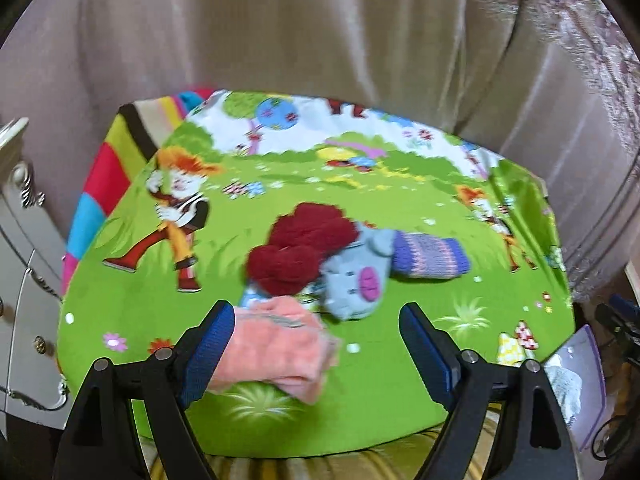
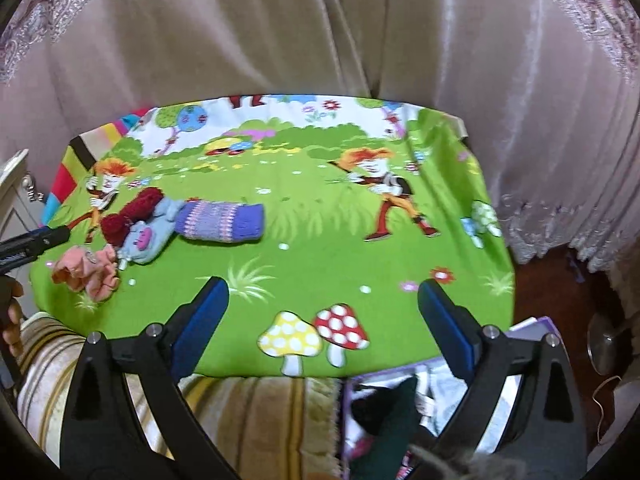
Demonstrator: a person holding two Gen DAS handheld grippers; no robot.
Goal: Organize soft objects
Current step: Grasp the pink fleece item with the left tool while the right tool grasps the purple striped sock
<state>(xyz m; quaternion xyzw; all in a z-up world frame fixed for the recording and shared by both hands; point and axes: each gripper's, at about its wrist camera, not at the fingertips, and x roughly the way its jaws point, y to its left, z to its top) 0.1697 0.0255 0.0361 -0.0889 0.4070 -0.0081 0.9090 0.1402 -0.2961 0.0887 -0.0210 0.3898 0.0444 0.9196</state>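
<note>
Left gripper point(image 1: 316, 332) spreads its jaws wide, nothing clamped; the pink fluffy cloth point(image 1: 276, 344) lies against its left pad, at nine o'clock of the gap, loose on the tabletop. Judging by that, this piece is the one being lined up. Beyond it, at twelve o'clock, sits the pile: dark red yarn pompom point(image 1: 304, 248), grey-blue plush mitten point(image 1: 356, 276), purple knitted cuff point(image 1: 428, 256), all touching, bunched mid-table for easy reach. Right gripper point(image 2: 324, 296) is wide too, empty, hovering over the bare green cartoon tablecloth point(image 2: 320, 240), well apart from the pile at its ten o'clock, apparently waiting clear.
</note>
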